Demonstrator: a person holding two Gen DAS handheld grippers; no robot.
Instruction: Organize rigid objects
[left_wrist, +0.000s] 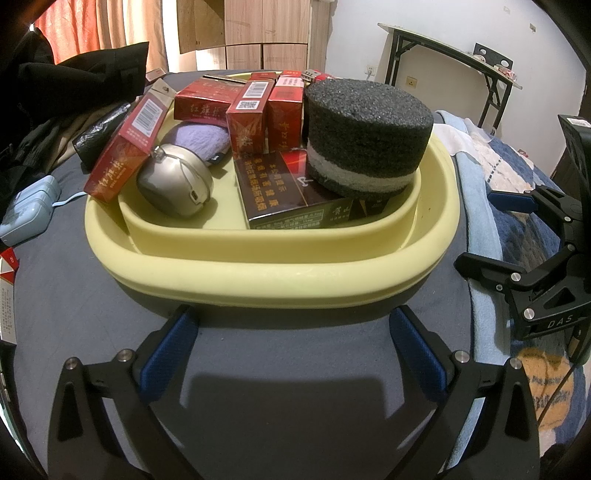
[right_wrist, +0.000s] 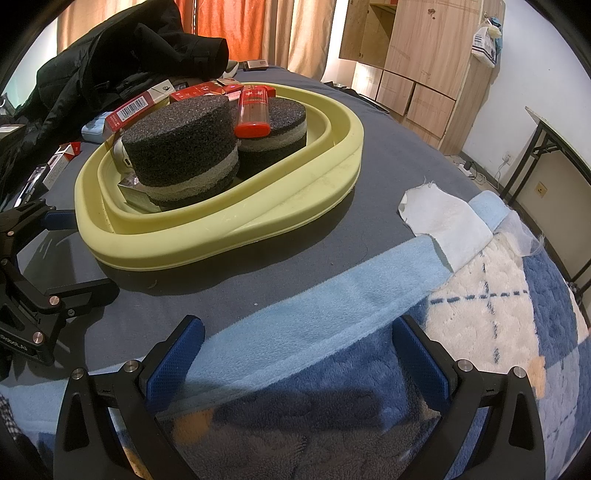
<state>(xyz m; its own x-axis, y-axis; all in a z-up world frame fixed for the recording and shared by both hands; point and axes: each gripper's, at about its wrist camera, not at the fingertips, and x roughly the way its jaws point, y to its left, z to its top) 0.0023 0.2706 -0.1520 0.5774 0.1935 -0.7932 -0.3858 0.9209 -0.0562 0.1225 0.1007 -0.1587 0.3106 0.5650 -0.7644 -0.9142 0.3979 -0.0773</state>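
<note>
Your left gripper (left_wrist: 291, 347) and right gripper (right_wrist: 295, 354) are both wide, holding nothing. Just past the left one sits the pale yellow plastic tray (left_wrist: 258, 273), holding a silver mouse (left_wrist: 175, 186), dark foam cylinder (left_wrist: 365, 136) and red cardboard boxes (left_wrist: 247, 122).

A bed with a grey-blue sheet (left_wrist: 258, 387) carries everything. A yellow tray (left_wrist: 273, 273) sits at its centre. At nine o'clock of the tray lie a pale blue device (left_wrist: 27, 210) and black clothing (left_wrist: 74, 85); at three o'clock — a blue-and-white fleece blanket (right_wrist: 480, 314) and a white cloth (right_wrist: 443, 218).
</note>
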